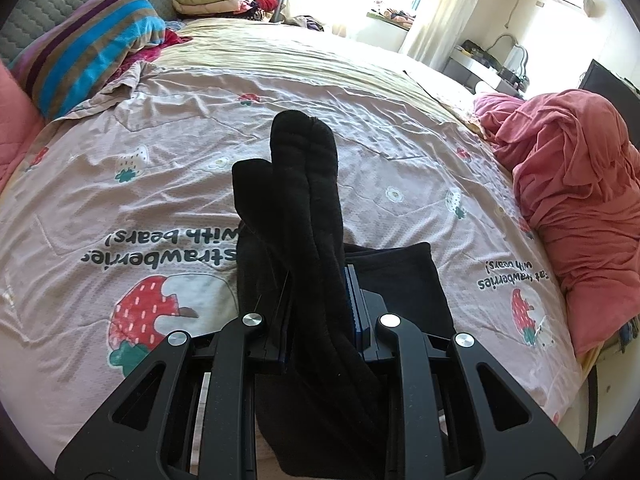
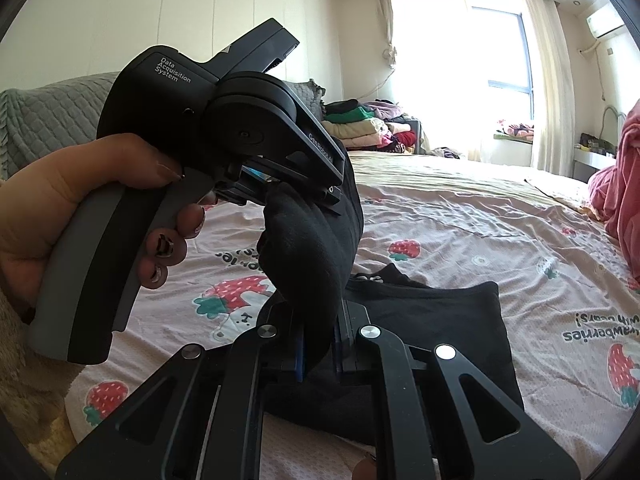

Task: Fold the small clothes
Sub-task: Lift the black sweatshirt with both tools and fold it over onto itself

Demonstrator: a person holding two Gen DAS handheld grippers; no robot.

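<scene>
Socks [image 1: 304, 200]: black pair, knit, held together in the air above the bed [image 1: 360, 92], between the two grippers. Soft, light, limp; no stiffness of their own, so any free length droops and swings. Likely slightly clingy, not slippery, against the pads. Not fragile.

Left gripper [image 1: 320, 300]: jaws nearly closed, clamped on the doubled socks partway along their length; the toe ends stick out past the fingertips, and the rest trails back under the camera. In the right wrist view the same gripper [image 2: 320, 196] is seen from the side, a hand [image 2: 80, 208] on its grey handle, cloth bunched at its tips.

Right gripper [image 2: 320, 344]: jaws closed almost fully, pinching the other part of the socks, which arch up from here to the left gripper.

Black garment [image 2: 440, 320]: lies flat on the strawberry-print sheet [image 2: 480, 232], directly below the grippers, apparently folded already.

Handling note: best taken at the ends, both layers pinched together, so the middle can hang and fold over. A grip on one layer alone would probably let the pair separate.

Pink blanket [image 1: 568, 184]: heaped at the right edge of the bed, well apart.
</scene>
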